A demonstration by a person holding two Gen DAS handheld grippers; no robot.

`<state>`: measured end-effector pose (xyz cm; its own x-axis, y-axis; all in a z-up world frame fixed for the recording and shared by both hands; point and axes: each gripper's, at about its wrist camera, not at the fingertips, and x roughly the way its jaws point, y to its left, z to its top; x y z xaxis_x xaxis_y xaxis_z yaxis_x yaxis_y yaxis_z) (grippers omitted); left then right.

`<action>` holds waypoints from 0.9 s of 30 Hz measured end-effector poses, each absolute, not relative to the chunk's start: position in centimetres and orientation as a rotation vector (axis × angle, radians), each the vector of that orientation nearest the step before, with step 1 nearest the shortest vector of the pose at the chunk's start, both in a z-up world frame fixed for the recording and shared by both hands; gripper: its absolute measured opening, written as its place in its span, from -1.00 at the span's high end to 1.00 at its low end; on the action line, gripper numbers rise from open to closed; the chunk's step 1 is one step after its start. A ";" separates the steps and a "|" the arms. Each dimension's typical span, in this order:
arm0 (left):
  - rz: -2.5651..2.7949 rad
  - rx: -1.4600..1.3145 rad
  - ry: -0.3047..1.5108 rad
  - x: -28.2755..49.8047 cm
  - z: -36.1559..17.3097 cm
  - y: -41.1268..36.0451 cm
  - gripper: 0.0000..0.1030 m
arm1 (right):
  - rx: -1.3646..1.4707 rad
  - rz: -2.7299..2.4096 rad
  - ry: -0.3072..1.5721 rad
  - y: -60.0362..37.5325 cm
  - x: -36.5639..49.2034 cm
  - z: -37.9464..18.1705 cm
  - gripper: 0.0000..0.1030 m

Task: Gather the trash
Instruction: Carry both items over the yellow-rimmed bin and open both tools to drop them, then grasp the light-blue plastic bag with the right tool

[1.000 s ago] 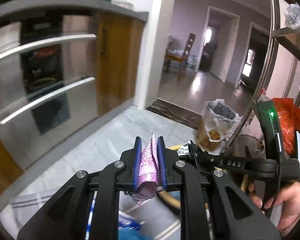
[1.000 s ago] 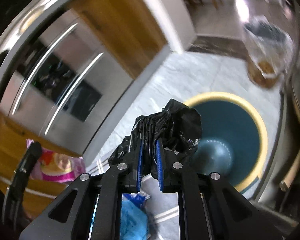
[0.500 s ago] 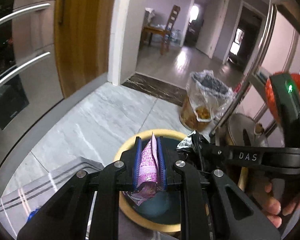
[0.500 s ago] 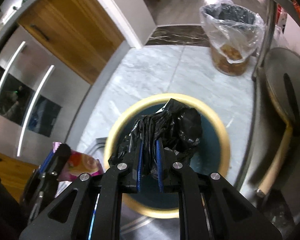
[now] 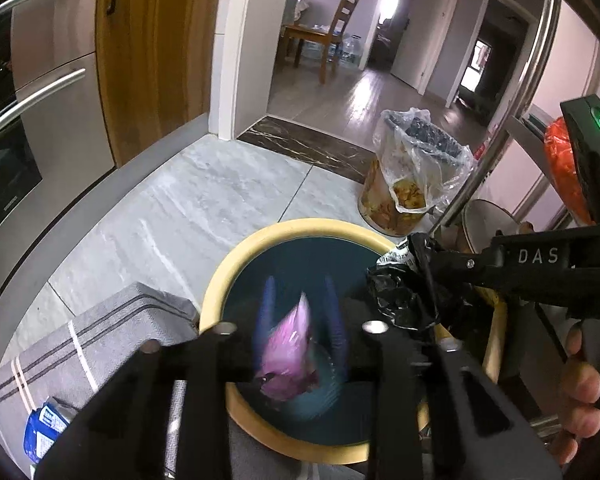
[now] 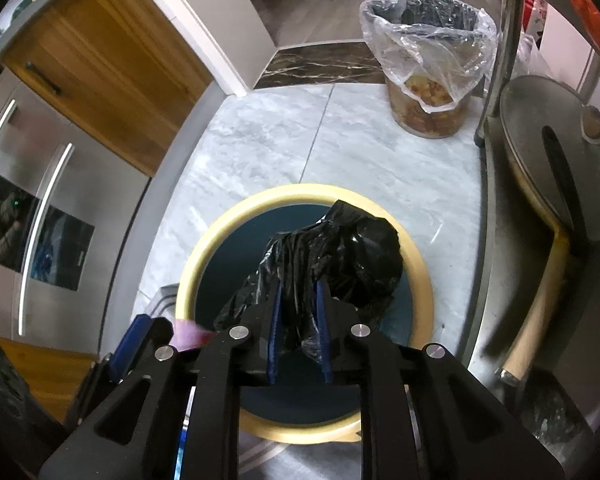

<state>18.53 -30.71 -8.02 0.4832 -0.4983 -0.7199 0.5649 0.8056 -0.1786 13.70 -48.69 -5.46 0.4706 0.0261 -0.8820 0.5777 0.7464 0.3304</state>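
A round bin [image 5: 236,264] with a yellow rim and dark blue inside stands on the floor below both grippers; it also shows in the right wrist view [image 6: 420,264]. My left gripper [image 5: 300,308] is over the bin, its blurred jaws spread apart. The pink wrapper [image 5: 288,352] is loose between them, over the bin's opening. My right gripper [image 6: 298,312] is shut on a crumpled black plastic bag [image 6: 340,256] and holds it over the bin; the bag also shows in the left wrist view [image 5: 404,292].
A second bin lined with clear plastic [image 5: 412,176] stands on the tiled floor beyond. A blue packet [image 5: 44,428] lies on a grey striped mat [image 5: 80,344] at the lower left. Oven fronts [image 5: 28,112] stand to the left, a metal rack [image 6: 496,60] to the right.
My left gripper has opened over the yellow-rimmed bin and the pink wrapper has come free of the jaws. Both grippers moved closer over the bin. The right gripper still holds the black bag.
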 end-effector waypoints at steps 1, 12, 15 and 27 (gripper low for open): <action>-0.644 0.081 0.842 18.5 -7.9 -30.5 0.13 | 0.668 -0.370 1.040 -48.7 13.7 -5.4 0.56; -0.568 0.045 0.812 16.6 -5.3 -26.4 -0.38 | 0.678 -0.360 0.964 -48.0 13.5 -3.5 -0.52; -0.544 0.034 0.793 15.1 -3.7 -24.4 -0.48 | 0.638 -0.339 0.927 -46.9 13.5 -2.1 -0.62; -0.429 0.132 0.661 7.9 3.6 -14.8 -0.73 | 0.513 -0.261 0.812 -41.5 12.1 1.6 -0.78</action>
<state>7.88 -14.80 3.55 0.7059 -0.3433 -0.6196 0.4259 0.9046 -0.0160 12.13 -41.54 1.61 0.6651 -0.0288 -0.7462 0.4119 0.8477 0.3344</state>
